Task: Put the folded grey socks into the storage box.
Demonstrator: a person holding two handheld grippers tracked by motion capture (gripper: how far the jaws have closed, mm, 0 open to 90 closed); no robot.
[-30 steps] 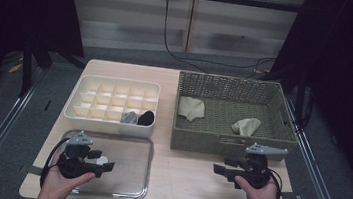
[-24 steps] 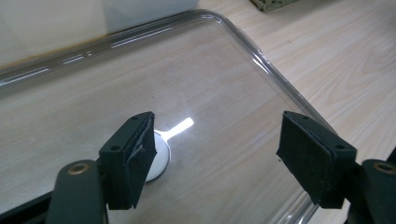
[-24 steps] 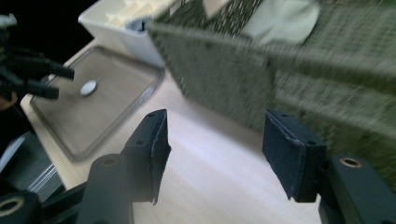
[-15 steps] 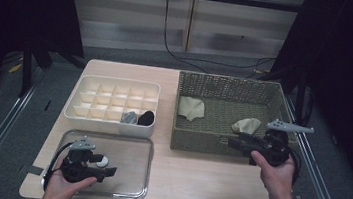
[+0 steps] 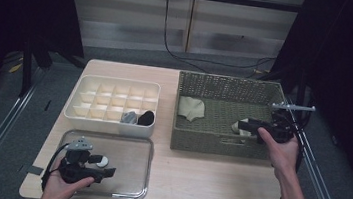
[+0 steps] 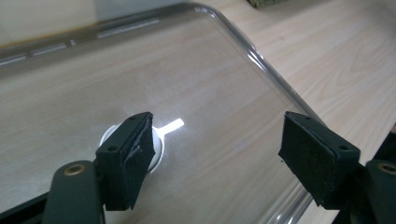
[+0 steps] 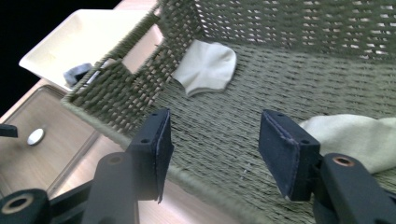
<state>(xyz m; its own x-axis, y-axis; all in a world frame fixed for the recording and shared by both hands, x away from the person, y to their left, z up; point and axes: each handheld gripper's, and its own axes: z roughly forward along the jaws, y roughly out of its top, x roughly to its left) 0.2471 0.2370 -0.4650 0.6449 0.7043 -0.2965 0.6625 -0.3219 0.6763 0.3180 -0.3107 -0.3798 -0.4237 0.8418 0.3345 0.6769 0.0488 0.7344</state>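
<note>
While hovering over the near rim of the woven basket at right of the high view, right claw standing partly open, jaws just closing, nothing between them. Pale green cloth lying just beyond, at lower right of right gripper view; white cloth farther in. Left claw at lower left, gaping wide over clear tray, small white disc lying behind one pad.

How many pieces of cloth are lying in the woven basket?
2: a white cloth lies at the left of the basket, and a pale greenish cloth at its right, partly hidden by the right gripper.
</note>
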